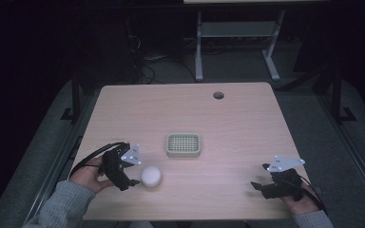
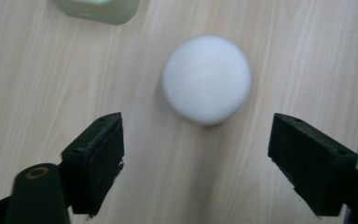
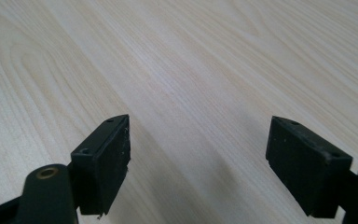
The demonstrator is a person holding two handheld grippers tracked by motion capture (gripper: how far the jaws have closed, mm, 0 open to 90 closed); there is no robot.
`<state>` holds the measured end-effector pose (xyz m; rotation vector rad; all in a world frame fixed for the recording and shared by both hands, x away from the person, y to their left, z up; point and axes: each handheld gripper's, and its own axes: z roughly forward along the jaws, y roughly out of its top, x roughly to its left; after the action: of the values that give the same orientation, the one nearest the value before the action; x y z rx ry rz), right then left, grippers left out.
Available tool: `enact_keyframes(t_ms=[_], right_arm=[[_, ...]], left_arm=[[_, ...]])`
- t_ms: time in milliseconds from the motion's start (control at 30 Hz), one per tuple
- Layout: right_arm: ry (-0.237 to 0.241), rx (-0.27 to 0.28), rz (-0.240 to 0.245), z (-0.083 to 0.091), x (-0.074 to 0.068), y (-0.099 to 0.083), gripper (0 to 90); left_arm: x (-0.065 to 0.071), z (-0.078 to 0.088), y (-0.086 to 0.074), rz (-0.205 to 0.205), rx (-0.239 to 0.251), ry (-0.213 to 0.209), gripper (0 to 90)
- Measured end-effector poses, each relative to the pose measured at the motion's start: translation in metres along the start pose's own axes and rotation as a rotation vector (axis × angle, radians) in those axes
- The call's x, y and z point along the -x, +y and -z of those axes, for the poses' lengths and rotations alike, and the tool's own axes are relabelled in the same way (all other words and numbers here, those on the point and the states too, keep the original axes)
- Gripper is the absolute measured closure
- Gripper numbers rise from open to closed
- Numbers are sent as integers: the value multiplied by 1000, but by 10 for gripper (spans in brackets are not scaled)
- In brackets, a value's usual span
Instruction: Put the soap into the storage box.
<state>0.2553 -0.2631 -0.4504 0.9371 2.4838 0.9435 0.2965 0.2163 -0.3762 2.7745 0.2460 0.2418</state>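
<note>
White ball [image 2: 207, 79] ahead of left gripper [image 2: 196, 154], jaws wide, empty; right gripper [image 3: 198, 163] jaws wide, empty

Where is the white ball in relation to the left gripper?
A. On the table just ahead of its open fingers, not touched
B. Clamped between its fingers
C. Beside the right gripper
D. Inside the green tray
A. In the left gripper view the white ball lies on the table ahead of the left gripper, whose fingers stand wide apart and clear of it.
</note>
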Motion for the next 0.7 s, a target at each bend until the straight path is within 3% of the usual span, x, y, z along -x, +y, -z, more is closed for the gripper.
enact_keyframes(t_ms=[333, 700], right_arm=[[3, -2, -4, 0, 0, 0, 213], [9, -3, -5, 0, -1, 1, 214]], left_arm=[[-4, -22, 18, -31, -63, -58, 184], [-4, -42, 35, -84, -138, -81, 179]])
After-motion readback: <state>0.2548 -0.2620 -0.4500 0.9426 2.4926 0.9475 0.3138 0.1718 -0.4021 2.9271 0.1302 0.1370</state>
